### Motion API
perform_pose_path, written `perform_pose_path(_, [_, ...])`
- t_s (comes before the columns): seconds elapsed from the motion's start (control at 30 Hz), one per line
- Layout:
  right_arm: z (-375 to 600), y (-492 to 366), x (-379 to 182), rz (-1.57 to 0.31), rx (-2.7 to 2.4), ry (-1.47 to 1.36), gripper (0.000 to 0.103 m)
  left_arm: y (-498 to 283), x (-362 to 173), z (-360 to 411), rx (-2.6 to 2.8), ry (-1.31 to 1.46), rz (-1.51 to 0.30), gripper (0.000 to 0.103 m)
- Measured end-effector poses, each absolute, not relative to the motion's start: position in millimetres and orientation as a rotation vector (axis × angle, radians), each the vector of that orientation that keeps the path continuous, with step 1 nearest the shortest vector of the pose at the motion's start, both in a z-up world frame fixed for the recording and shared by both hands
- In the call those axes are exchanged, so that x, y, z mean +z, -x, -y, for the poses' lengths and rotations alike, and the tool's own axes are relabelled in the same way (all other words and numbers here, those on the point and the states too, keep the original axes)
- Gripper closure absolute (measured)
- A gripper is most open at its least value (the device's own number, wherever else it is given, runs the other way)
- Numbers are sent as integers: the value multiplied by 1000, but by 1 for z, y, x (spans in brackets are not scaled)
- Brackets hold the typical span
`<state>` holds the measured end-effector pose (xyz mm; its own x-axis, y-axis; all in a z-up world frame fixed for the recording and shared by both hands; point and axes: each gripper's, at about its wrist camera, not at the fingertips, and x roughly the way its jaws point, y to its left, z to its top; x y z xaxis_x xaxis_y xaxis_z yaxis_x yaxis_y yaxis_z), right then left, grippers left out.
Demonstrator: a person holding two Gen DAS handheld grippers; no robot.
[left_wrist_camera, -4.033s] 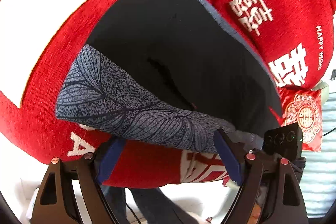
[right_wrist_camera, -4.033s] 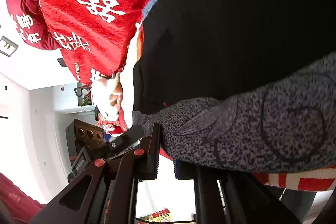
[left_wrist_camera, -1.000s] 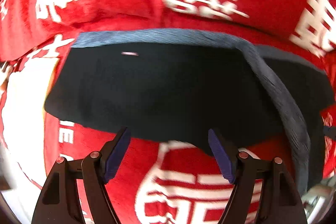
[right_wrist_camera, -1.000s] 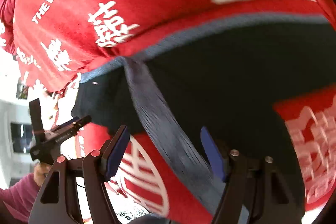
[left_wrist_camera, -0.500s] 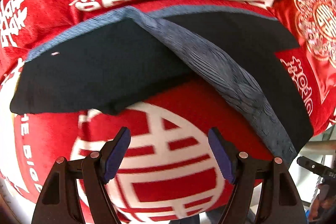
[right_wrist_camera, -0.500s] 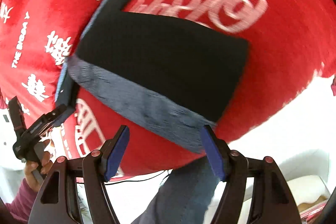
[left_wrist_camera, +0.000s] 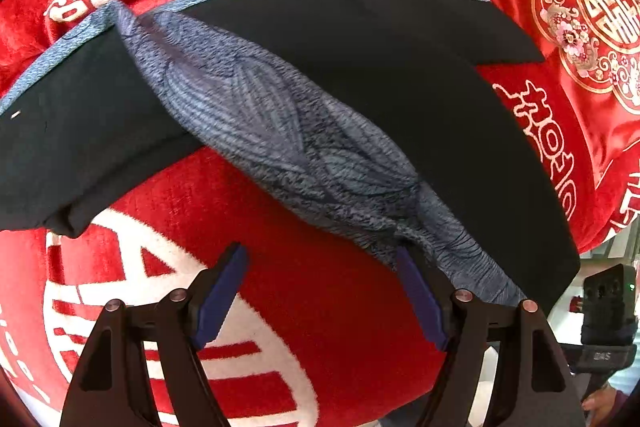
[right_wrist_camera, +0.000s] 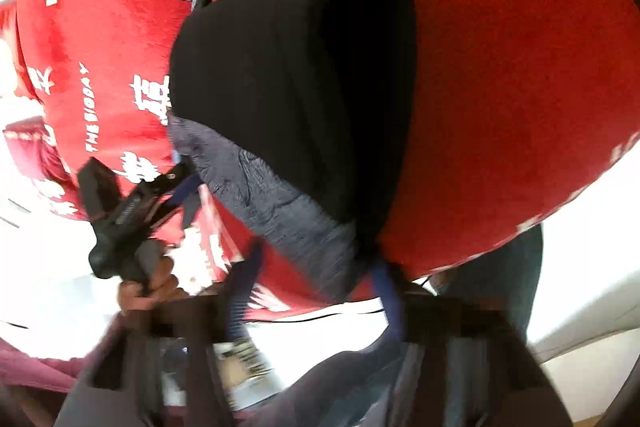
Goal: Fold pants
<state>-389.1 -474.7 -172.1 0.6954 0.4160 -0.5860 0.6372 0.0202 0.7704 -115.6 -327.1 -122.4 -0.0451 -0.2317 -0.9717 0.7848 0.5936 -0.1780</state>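
Red blanket with white lettering (left_wrist_camera: 312, 291) carries black pants with a grey leaf-print waistband (left_wrist_camera: 360, 75); our left gripper (left_wrist_camera: 320, 291) and right gripper (right_wrist_camera: 316, 291) hover, jaws released

The pants (left_wrist_camera: 360, 75) lie on the blanket (left_wrist_camera: 304, 299), their folded band running from 10 o'clock down to 4 o'clock in the left wrist view. The left gripper (left_wrist_camera: 320, 291) sits at 6 o'clock, just before that band; a cushion (left_wrist_camera: 592, 27) lies at 2 o'clock, behind the pants

red blanket (left_wrist_camera: 320, 307) | white characters | pants (left_wrist_camera: 400, 75) lying on it
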Motion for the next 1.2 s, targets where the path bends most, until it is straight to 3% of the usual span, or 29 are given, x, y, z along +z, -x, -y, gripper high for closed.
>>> perform_pose_path(0.1, [478, 378, -162, -853, -188, -1614, 88, 113, -120, 333, -870, -514, -1399, 26])
perform_pose_path(0.47, [606, 286, -36, -709, -116, -1335, 89, 71, -52, 348, -774, -464, -1259, 26])
perform_pose_path(0.7, [726, 211, -32, -765, -211, -1214, 88, 28, -59, 373, -646, -434, -1235, 26])
perform_pose_path(0.77, [747, 189, -42, -830, -269, -1154, 83, 14, -69, 387, -616, -427, -1231, 26])
perform_pose_path(0.8, [757, 180, -49, -885, -297, -1108, 76, 9, -73, 392, -607, -430, -1229, 26])
perform_pose_path(0.83, [761, 168, -53, -949, -329, -1054, 57, 5, -79, 398, -597, -437, -1228, 26])
perform_pose_path(0.9, [760, 156, -53, -1030, -356, -951, 41, -3, -89, 410, -569, -455, -1225, 26])
perform_pose_path(1.07, [724, 190, -56, -1084, -394, -948, 41, -14, -100, 410, -517, -438, -1250, 26])
perform_pose_path(1.2, [730, 224, -95, -1130, -565, -1047, 49, -20, -109, 407, -485, -459, -1254, 26])
